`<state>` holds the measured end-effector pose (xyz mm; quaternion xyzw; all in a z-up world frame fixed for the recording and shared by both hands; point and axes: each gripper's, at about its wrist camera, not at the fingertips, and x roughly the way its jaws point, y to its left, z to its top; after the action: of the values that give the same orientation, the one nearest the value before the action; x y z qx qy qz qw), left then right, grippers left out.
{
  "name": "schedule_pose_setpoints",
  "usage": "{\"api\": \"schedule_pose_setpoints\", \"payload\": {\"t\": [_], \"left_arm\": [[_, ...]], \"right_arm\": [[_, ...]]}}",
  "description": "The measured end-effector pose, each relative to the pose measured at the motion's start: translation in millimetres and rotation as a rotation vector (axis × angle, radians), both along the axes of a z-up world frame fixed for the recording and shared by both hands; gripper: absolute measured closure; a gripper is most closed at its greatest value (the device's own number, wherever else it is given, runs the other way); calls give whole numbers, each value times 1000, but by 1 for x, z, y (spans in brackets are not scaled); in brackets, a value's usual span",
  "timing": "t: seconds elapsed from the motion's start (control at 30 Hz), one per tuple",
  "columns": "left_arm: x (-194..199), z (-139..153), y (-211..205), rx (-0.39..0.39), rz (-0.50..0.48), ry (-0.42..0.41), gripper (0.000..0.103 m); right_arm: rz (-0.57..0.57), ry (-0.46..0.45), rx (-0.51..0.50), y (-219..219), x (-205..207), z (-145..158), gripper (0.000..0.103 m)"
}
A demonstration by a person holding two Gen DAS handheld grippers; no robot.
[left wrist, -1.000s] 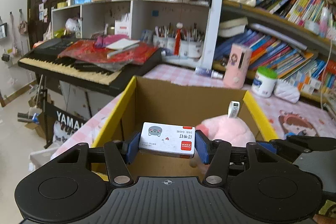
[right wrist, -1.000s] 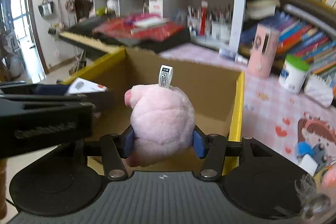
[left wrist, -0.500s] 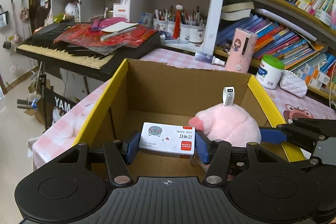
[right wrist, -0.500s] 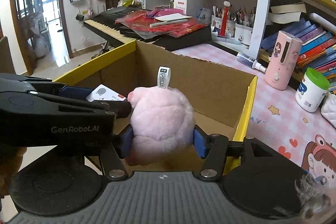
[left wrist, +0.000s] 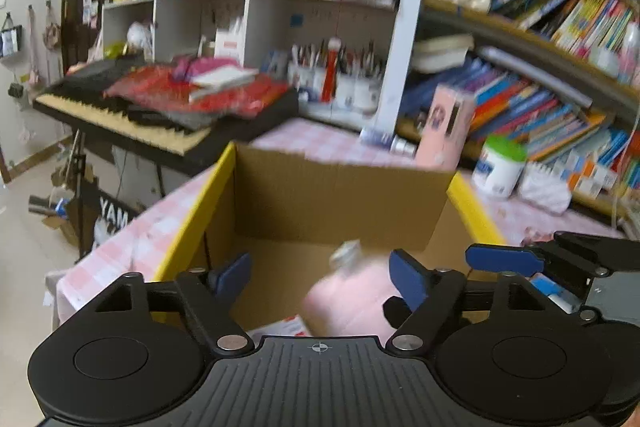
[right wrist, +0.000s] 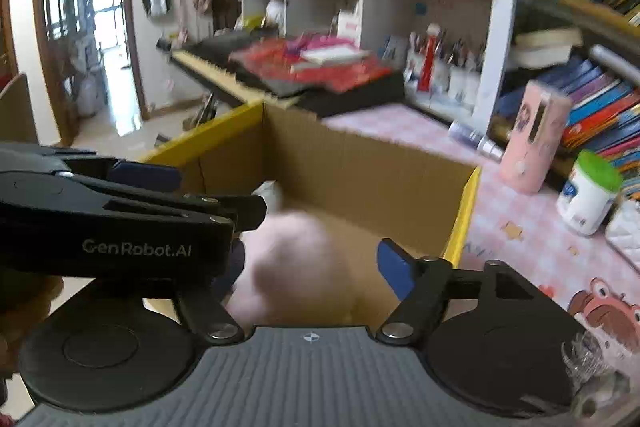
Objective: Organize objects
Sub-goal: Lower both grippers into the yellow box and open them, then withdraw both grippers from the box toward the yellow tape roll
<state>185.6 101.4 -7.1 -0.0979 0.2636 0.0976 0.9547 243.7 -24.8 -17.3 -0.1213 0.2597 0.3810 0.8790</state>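
Over cardboard box, both jaws opening, empty, pink plush falling free.

Both tongs, left tongs and right tongs, are black plastic with blue pads, silver screws, ribbed grey bases and white "GenRobot.AI" lettering.

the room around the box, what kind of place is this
Likely a lived-in home study or hobby room: a crammed bookshelf, a keyboard piano under clutter, and pen cups beside a pink checked tablecloth.
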Motion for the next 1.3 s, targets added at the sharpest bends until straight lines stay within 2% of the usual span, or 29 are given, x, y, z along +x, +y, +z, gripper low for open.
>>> {"api": "schedule_pose_setpoints", "payload": {"t": [0.07, 0.17, 0.33, 0.47, 0.57, 0.73, 1.0, 1.3], "left_arm": [[-11, 11, -1, -3, -1, -52, 16], [-29, 25, -4, 6, 5, -123, 12], [-57, 31, -3, 6, 28, -162, 8], [-76, 25, -2, 6, 24, -134, 8], [-91, 19, -4, 6, 15, -104, 8], [-120, 10, -8, 9, 14, -61, 8], [-165, -11, -18, 36, 21, 83, 6], [-197, -14, -34, 60, -61, 100, 6]], "right_arm": [[-25, -37, 23, -5, -11, 11, 23], [-103, -86, 42, -15, -28, 24, 18], [-285, -87, 51, -29, -54, 35, 12], [-404, -60, 12, -36, -75, 27, 12], [-446, -21, -32, -38, -92, 15, 12], [-461, -3, -60, -44, -133, 4, 12], [-507, 15, -138, -50, -196, -16, 9], [-561, 77, -143, -64, -236, -27, 8]]}}
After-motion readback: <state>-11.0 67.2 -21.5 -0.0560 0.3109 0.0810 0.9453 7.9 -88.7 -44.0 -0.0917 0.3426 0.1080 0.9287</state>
